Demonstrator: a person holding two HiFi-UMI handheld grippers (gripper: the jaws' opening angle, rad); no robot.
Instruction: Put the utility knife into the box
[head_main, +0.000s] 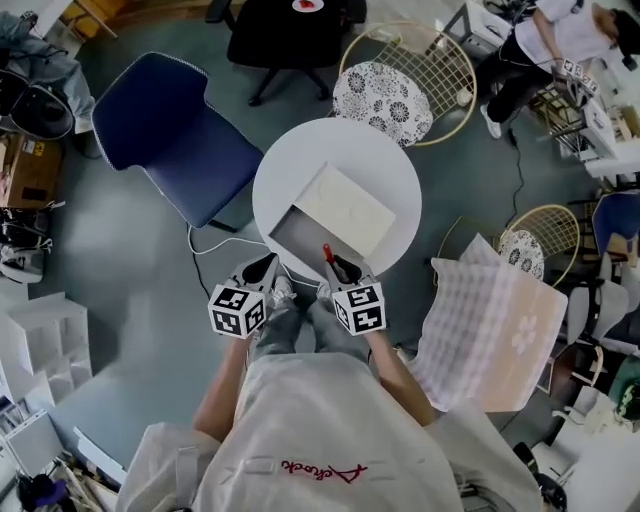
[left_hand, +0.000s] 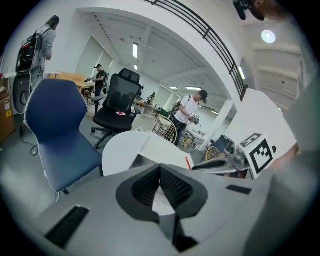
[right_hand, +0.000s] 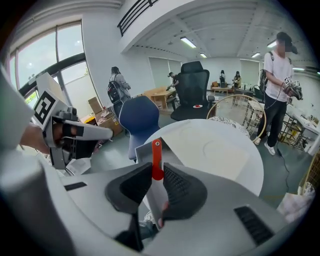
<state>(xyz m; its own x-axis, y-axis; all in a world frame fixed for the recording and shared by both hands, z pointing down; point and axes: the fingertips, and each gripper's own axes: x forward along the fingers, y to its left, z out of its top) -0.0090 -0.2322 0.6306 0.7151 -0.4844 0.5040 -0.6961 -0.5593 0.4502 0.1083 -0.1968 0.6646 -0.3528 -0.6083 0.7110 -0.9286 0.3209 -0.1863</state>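
Right claw (right_hand: 156, 176) clamped on the red utility knife (right_hand: 157, 155), handle end rising clear of the pads. Left claw (left_hand: 160, 172) pressed together on nothing, held just beside the right one at the near rim of the round white surface (head_main: 300, 160).

Just ahead of the knife, the white box (head_main: 345, 212), lid flap thrown back and grey inside facing the claws. Knife not yet in the box, held at its near end.

Step in hand, by the look of it: carrying the knife to the opening. Next move likely to call for easing the right claw forward over the box mouth, lowering, then parting the jaws.

Legible writing: none on box or knife. Red script across the person's pale garment (head_main: 322, 470), too small to read.
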